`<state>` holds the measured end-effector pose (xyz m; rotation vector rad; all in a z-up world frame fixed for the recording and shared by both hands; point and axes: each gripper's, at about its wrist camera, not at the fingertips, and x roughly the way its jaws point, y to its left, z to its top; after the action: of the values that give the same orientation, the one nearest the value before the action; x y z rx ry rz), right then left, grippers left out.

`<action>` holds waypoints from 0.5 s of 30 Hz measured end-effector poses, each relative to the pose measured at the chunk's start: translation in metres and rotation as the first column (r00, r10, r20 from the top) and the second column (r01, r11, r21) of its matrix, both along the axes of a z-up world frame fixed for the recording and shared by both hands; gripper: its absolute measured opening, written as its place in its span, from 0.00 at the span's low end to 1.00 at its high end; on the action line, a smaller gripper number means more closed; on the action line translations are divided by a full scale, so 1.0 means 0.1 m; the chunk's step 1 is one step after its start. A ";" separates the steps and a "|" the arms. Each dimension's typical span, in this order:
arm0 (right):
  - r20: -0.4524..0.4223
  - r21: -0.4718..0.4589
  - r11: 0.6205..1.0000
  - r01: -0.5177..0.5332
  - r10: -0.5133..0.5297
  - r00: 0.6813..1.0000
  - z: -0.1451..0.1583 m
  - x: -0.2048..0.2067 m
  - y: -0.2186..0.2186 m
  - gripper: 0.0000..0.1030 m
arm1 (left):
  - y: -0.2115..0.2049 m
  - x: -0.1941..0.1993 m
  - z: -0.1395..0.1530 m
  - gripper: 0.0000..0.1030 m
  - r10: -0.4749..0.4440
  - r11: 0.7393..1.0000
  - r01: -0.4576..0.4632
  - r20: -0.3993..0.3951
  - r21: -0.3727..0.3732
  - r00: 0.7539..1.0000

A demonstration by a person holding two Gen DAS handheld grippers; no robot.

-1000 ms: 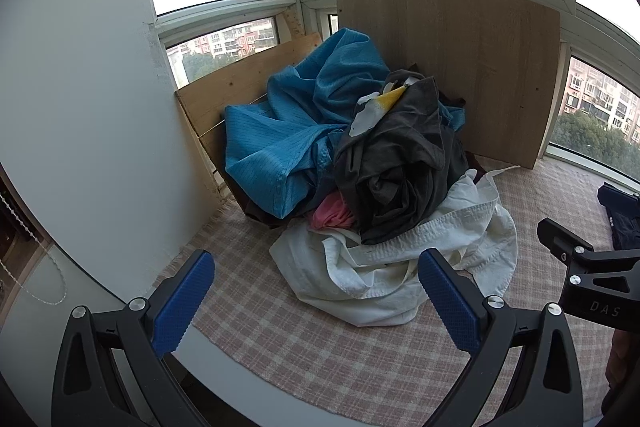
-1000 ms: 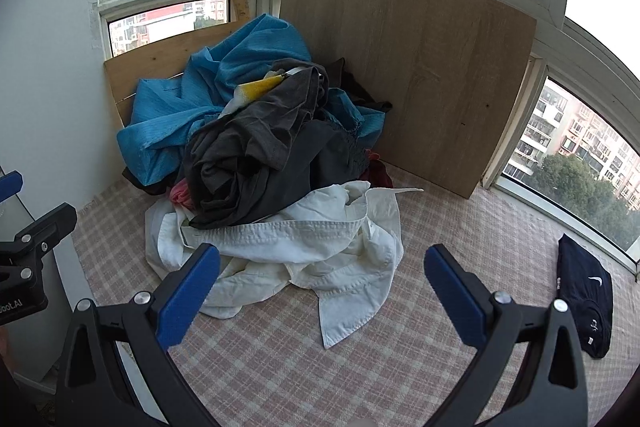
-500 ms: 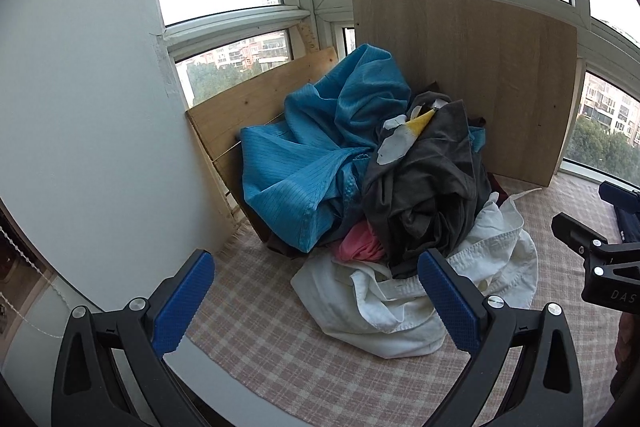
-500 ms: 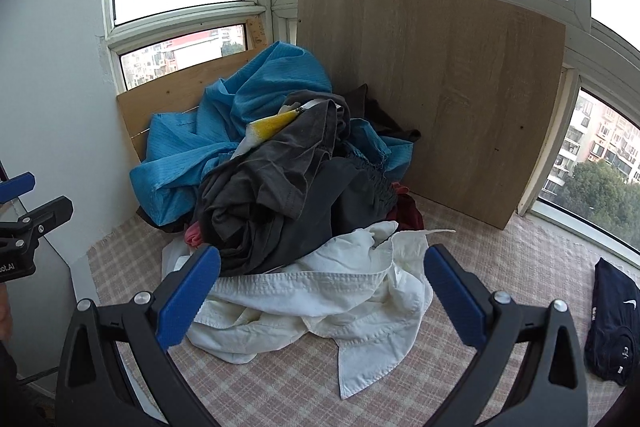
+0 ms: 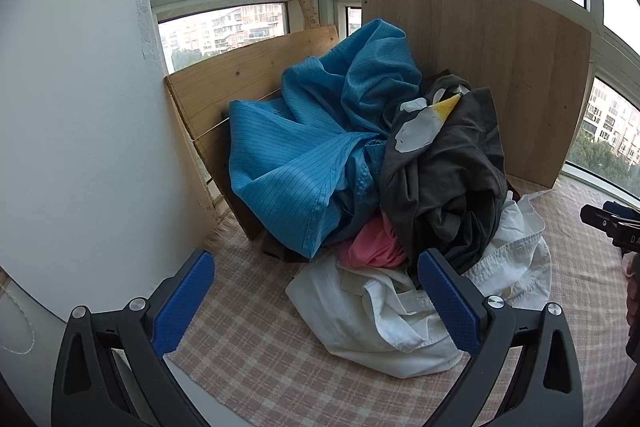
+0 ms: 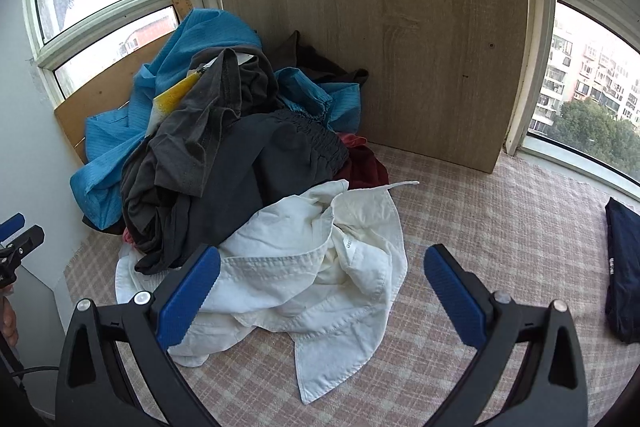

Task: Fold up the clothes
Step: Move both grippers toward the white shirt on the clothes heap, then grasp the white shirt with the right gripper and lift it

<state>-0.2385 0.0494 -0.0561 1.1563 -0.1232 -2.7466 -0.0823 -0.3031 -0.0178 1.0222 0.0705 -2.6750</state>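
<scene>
In your left wrist view, your left gripper (image 5: 318, 301) has its jaws spread wide and holds nothing. Just past its blue pads (image 5: 182, 301) sits a big pile of clothes on the pink checked cloth (image 5: 260, 363). A white garment (image 5: 384, 311) lies at the front of the pile, right by the right-hand pad. A bit of pink cloth (image 5: 374, 245) peeks out above it. A blue striped garment (image 5: 312, 155) is heaped at the back left, and a dark grey garment (image 5: 444, 179) is bunched beside it on the right. Two wooden boards (image 5: 480, 67) stand behind the pile, in front of the windows. At the far right edge you can see the tip of your other gripper

In your right wrist view, your right gripper (image 6: 322, 293) is spread wide too, and it is empty. The white garment (image 6: 316, 267) lies right between its fingers, at the front of the pile. The dark grey garment (image 6: 224, 163) sits on top behind it, with the blue striped garment (image 6: 120, 139) at the back left. A folded navy garment (image 6: 624, 267) lies well apart, at the far right on the checked cloth
</scene>
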 end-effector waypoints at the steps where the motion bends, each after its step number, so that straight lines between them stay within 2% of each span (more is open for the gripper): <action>1: 0.010 -0.006 1.000 -0.001 0.001 1.000 -0.04 -0.03 0.00 1.00 | 0.01 -0.04 -0.05 0.99 -0.009 1.000 0.009 0.015 -0.001 1.000; 8: 0.077 -0.049 0.999 -0.004 0.007 0.997 -0.33 -0.20 -0.03 0.97 | -0.04 -0.18 -0.25 0.99 -0.023 0.999 0.021 0.044 0.035 0.999; 15: 0.143 -0.091 0.996 -0.004 0.017 0.990 -0.61 -0.38 -0.05 0.95 | -0.10 -0.18 -0.33 0.99 -0.026 0.999 0.025 0.073 0.025 0.997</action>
<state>-0.2766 0.0444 -0.1172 1.3243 -0.2559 -2.6169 -0.1006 -0.3134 -0.0507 1.1346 0.0758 -2.6628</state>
